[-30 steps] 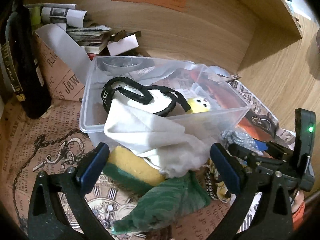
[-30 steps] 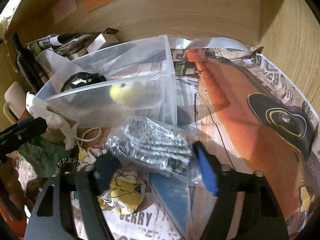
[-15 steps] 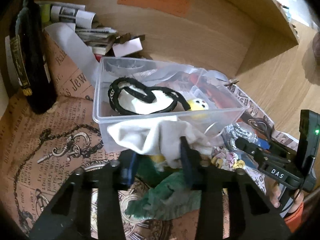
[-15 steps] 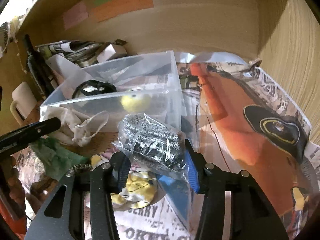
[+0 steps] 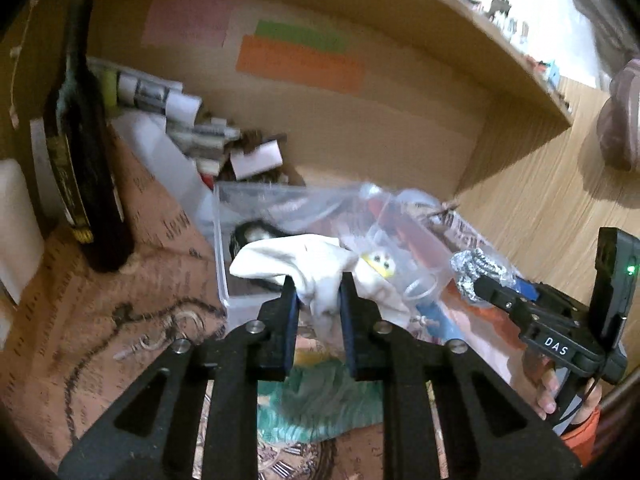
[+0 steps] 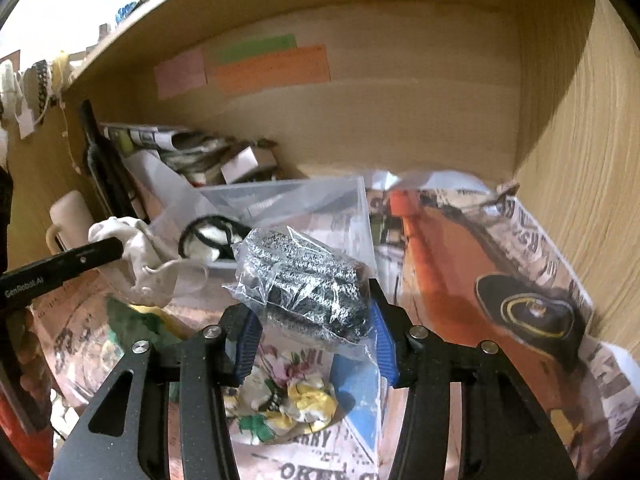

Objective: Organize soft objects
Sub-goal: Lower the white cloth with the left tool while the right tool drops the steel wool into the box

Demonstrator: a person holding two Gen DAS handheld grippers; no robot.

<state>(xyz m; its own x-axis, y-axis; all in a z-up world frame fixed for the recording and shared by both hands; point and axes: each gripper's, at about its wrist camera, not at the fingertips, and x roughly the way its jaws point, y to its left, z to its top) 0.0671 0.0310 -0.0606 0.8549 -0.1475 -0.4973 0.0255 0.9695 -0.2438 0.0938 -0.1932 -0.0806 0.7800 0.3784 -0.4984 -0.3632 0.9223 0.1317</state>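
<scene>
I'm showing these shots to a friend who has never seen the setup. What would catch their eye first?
Probably the two loads held up in front of the clear plastic bin: the left claw pinches a white cloth, and the right claw grips a bagged metal scourer. Next, the orange paper strip on the shelf's back wall.

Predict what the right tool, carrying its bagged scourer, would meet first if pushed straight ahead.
Probably the clear plastic box, directly beyond the right tool and its bagged scourer; depth is uncertain.

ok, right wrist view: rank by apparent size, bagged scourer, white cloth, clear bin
1. clear bin
2. bagged scourer, though it is nearest the lens, so inflated
3. white cloth, partly hidden by the left gripper
</scene>
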